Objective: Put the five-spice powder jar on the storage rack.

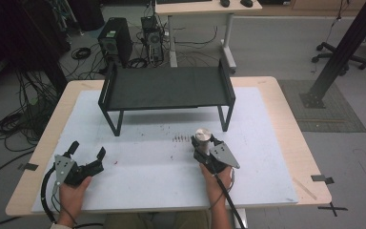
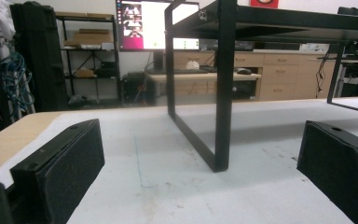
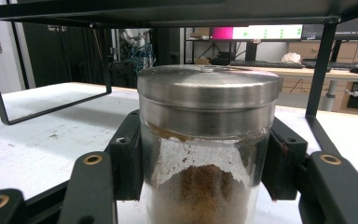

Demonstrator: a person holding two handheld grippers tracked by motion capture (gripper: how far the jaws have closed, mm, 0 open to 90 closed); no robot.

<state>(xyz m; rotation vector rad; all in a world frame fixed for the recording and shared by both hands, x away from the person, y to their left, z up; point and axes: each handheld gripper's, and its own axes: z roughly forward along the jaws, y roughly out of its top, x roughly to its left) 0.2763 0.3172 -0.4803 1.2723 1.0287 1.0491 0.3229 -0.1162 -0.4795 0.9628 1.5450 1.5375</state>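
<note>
Two hand-held grippers rest low over a white mat [image 1: 162, 181] that covers a pale wooden surface [image 1: 286, 119], each held by a person's hand coming in from the near edge. The right gripper [image 1: 206, 143] has its jaws clamped on a glass jar [image 1: 202, 137] with a round silver metal lid [image 3: 208, 88]; in the right gripper view the black pads press against both sides of the jar just below the lid, and brown powder [image 3: 205, 186] fills the lower part of the glass, with dust clinging higher up the inside. The jar stands upright on the mat, right of centre, a little in front of a black metal shelf rack [image 1: 167, 88] that stands at the far middle of the mat. The left gripper [image 1: 86, 149] sits well apart at the left side of the mat, its jaws spread wide with nothing between them; in the left gripper view the two padded jaws frame the rack's near leg [image 2: 225, 93] farther off. A few small dark marks [image 1: 181, 139] dot the mat just left of the jar.
</note>
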